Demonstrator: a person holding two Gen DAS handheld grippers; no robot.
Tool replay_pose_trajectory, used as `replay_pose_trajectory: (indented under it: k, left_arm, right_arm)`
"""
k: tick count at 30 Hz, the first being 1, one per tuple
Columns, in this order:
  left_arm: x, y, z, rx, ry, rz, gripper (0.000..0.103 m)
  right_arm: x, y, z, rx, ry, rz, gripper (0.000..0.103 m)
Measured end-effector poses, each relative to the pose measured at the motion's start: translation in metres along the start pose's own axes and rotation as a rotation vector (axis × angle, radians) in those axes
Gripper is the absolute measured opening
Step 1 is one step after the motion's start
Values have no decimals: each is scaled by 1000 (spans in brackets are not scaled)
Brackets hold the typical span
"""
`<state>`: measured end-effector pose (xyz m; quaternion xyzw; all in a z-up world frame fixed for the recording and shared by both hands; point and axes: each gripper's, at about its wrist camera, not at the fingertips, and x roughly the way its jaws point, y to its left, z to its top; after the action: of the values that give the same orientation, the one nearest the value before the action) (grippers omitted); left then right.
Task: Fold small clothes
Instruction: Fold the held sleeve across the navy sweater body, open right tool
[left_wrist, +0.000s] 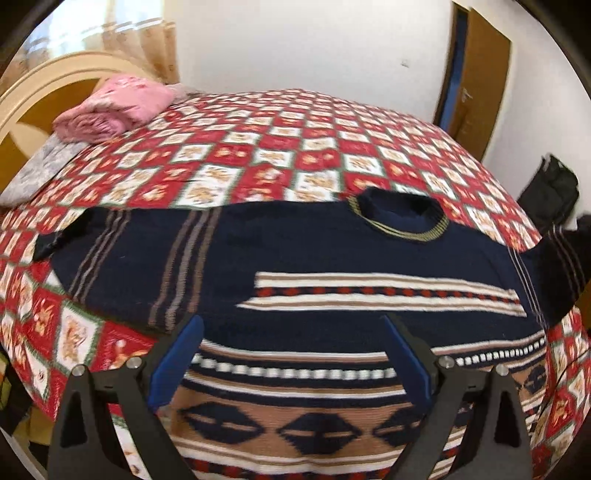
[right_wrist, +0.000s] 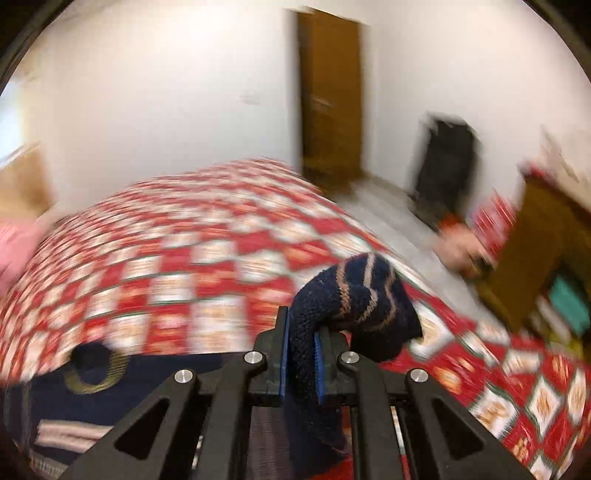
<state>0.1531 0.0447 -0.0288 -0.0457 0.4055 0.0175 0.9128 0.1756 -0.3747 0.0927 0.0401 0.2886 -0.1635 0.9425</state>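
A navy knitted sweater (left_wrist: 317, 258) with white, red and tan patterned bands lies flat on the bed, its yellow-trimmed collar (left_wrist: 400, 218) toward the far side. One sleeve (left_wrist: 122, 251) is folded across the body at the left. My left gripper (left_wrist: 295, 354) is open and hovers over the sweater's lower chest, holding nothing. My right gripper (right_wrist: 303, 354) is shut on the striped cuff of the other sleeve (right_wrist: 354, 295) and holds it lifted above the bed. The collar (right_wrist: 92, 365) also shows in the blurred right wrist view.
The bed has a red and white checkered cover (left_wrist: 288, 136). A folded pink cloth (left_wrist: 118, 107) lies by the headboard (left_wrist: 55, 81). A brown door (right_wrist: 328, 96), a black bag (right_wrist: 447, 166) and wooden furniture (right_wrist: 535, 251) stand past the bed's right side.
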Motion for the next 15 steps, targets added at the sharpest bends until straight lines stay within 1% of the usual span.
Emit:
replay_pose_trajectory:
  k: [1, 2, 3, 5, 7, 8, 9, 12, 14, 15]
  left_arm:
    - [-2, 8, -1, -20, -5, 2, 98]
    - [-5, 20, -1, -44, -12, 4, 98]
    - [-8, 26, -1, -54, -15, 7, 98]
    - [-14, 44, -3, -74, -29, 23, 98]
    - [-20, 59, -5, -88, -39, 47, 98]
    - [-23, 67, -6, -97, -46, 60, 98]
    - [-25, 76, -7, -104, -52, 75, 98]
    - [-29, 102, -12, -128, -60, 129, 98]
    - [-31, 114, -15, -138, -61, 146, 98]
    - [-32, 121, -17, -141, -64, 155, 98]
  right_arm:
    - [-8, 29, -1, -50, -14, 35, 11]
    - [-18, 67, -5, -111, -24, 86, 11]
    - [-23, 95, -10, -146, -22, 128, 11]
    - [-30, 160, -28, -217, -1, 235, 11]
    - [-32, 225, -57, -301, 12, 312, 11]
    - [-30, 255, -74, -324, 39, 363, 11]
    - [-27, 274, -86, -331, 68, 401, 11]
    - [-7, 338, -142, -374, 195, 506, 13]
    - [-1, 357, -169, -398, 263, 535, 16]
    - [3, 362, -179, -392, 305, 547, 22]
